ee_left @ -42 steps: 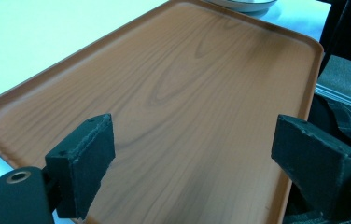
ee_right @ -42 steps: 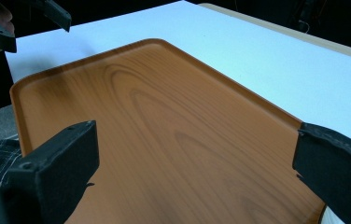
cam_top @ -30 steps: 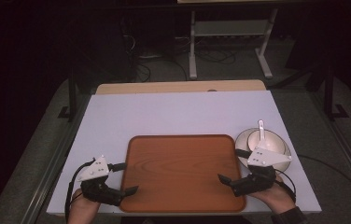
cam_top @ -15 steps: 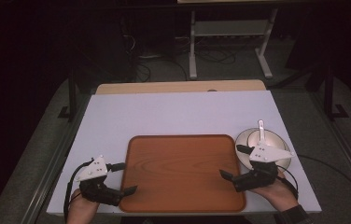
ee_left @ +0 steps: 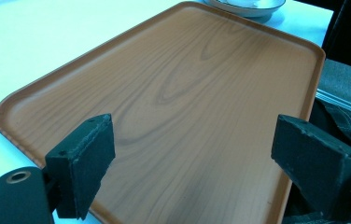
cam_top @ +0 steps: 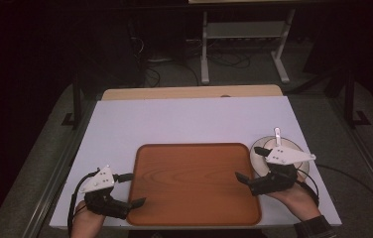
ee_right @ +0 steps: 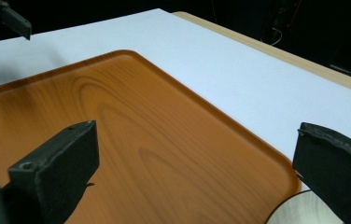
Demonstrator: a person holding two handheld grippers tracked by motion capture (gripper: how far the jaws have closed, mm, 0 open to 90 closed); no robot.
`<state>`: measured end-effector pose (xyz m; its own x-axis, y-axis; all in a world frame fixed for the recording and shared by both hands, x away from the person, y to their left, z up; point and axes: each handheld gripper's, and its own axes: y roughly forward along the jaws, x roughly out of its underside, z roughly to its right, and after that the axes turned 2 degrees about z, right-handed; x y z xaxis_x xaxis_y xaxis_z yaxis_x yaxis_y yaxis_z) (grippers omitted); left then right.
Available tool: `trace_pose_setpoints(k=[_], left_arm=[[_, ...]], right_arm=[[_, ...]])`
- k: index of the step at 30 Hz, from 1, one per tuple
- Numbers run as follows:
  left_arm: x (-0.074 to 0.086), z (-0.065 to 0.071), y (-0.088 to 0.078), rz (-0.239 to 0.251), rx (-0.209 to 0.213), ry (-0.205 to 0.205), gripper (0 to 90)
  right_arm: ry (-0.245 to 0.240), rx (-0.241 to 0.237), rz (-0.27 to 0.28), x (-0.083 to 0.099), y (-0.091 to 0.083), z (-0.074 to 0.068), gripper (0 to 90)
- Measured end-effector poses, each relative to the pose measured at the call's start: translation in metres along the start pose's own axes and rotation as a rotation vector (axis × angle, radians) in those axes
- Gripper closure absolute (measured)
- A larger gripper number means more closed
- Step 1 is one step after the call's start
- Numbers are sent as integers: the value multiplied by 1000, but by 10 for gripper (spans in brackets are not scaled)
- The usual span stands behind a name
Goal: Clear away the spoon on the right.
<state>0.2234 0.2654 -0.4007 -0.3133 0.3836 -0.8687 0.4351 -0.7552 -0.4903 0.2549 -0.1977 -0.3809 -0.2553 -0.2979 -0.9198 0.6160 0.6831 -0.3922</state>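
Observation:
A brown wood-grain tray (cam_top: 194, 183) lies empty near the table's front edge. My left gripper (cam_top: 134, 190) is at the tray's near left corner, open, its jaws spread wide over the tray (ee_left: 187, 93) with nothing between them. At the tray's right edge my right gripper (cam_top: 250, 165) is also open and empty, looking across the tray (ee_right: 117, 130). A white bowl (cam_top: 279, 151) with a spoon (cam_top: 277, 133) in it stands right of the tray, partly under the right gripper. The bowl's rim (ee_right: 299, 210) shows by the right jaw.
The tray rests on a white table top (cam_top: 189, 124) with a wooden strip along its far edge. The bowl (ee_left: 248, 5) appears beyond the tray's far corner in the left gripper view. Dark floor, cables and a metal stand lie behind the table.
My right gripper has shifted slightly away from the front edge, along the tray's right side. The left gripper has hardly moved. Both stay open.

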Motion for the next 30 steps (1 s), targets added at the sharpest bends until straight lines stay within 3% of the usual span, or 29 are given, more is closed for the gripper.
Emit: trace_pose_setpoints(k=[30], left_arm=[[0, 1, 1, -11, 15, -1, 131]], right_arm=[[10, 75, 11, -17, -2, 38, 0]])
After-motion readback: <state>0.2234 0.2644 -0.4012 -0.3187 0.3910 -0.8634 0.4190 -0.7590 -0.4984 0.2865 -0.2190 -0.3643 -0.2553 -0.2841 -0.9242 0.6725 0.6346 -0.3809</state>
